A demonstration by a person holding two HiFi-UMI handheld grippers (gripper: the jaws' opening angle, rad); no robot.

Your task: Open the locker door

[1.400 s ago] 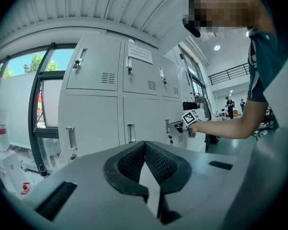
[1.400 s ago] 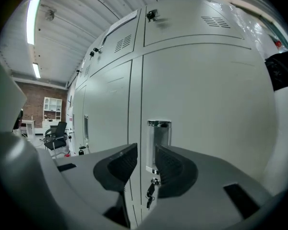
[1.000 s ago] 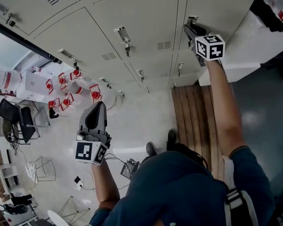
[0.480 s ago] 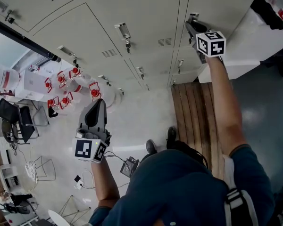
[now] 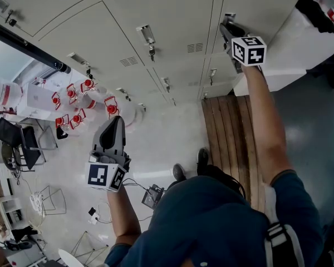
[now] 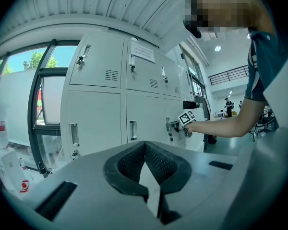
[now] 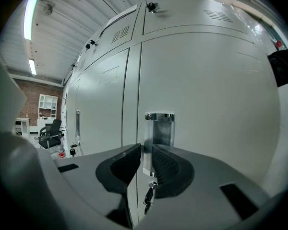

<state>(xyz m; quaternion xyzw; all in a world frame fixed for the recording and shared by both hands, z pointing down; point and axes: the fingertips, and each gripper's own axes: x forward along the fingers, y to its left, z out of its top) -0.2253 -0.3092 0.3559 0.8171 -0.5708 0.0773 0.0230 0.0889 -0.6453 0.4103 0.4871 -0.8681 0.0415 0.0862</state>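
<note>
The right gripper (image 7: pixel 146 150) has its fingers (image 7: pixel 122 164) nearly together and closing on the handle (image 7: pixel 159 125) of the locker door (image 7: pixel 211 80). The pale metal of the handle's lower part fills the narrow gap between the pads, and its chrome top stands just above the fingertips. Just below the fingers a small key (image 7: pixel 148 195) hangs down. The door spreads beyond and to the right of the fingers, lying flush with its neighbours, with its edge seam just left of them.

The left gripper (image 6: pixel 145 146) is held well apart from the lockers, its fingers (image 6: pixel 163 164) met at the tips with nothing between them. Far beyond them, higher up, a white label (image 6: pixel 143 53) sits on an upper locker; its print is too small to read. Further left of those fingers stands a window (image 6: pixel 45 104).
</note>
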